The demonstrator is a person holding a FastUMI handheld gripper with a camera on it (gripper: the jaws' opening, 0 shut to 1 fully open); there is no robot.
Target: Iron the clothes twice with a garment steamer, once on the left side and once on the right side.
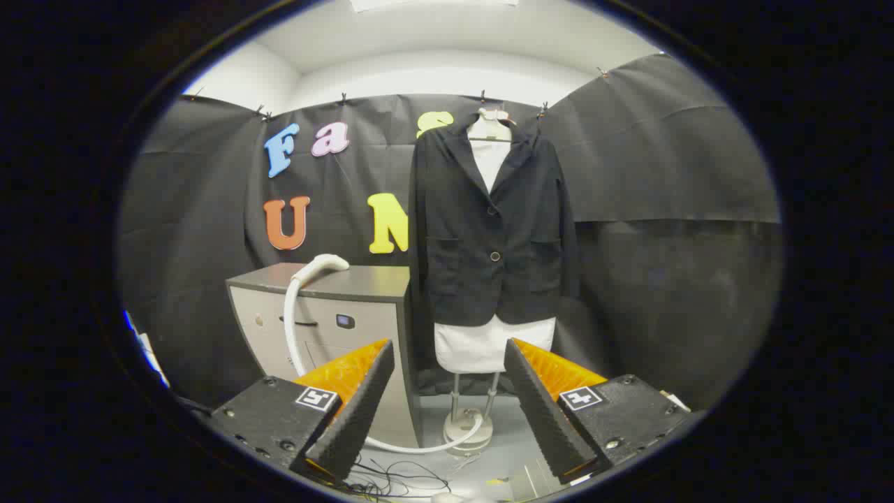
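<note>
Fingers (377, 391) of the gripper (449, 347) stand wide apart with nothing between them, held in the air well short of everything else. Just beyond them, on the floor, cables (391, 482) lie loose, and a white hose (290, 328) loops from the steamer base (466, 426) up onto a grey cabinet (335, 314). On the cabinet top rests the steamer head (323, 265), untouched. To its right, ahead of the gap between the fingers, a dark jacket (489, 237) hangs buttoned over a white form (482, 346) on a stand (457, 395), against the black cloth wall (663, 209).
</note>
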